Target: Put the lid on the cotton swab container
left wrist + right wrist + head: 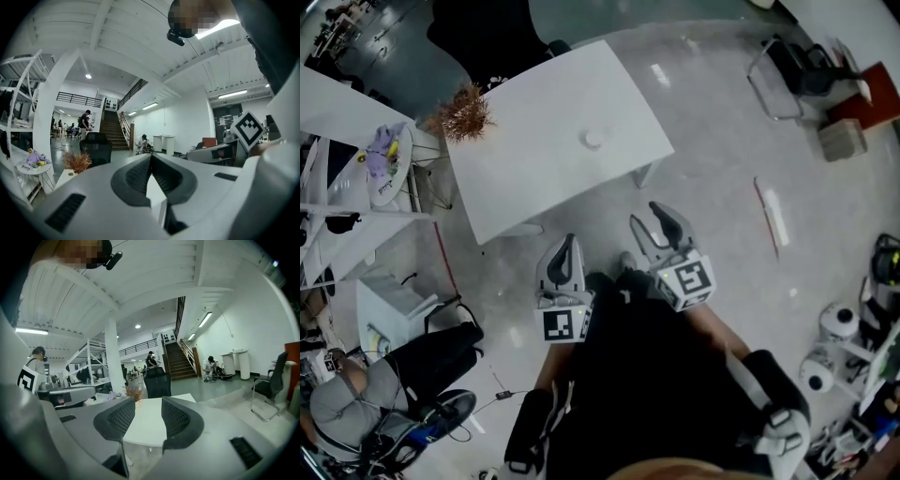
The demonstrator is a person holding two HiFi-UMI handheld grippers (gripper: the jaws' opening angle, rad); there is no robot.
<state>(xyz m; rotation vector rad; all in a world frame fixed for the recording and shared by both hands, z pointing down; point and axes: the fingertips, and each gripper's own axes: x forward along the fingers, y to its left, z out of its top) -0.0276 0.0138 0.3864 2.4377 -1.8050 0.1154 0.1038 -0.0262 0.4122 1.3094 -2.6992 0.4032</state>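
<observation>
While left gripper (568, 246), jaws pressed together, and right gripper (652, 225), jaws spread and empty, are hanging short of bench (534, 169), small round white thing (593, 139) is sitting ahead, about equally near both.

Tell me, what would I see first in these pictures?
The left gripper, shut, and the right gripper, open, sit in the middle of the head view, both empty, each with a black-and-white marker cube. Ahead stands a white table with a small round container on it and a spiky brown plant at its left corner.
</observation>
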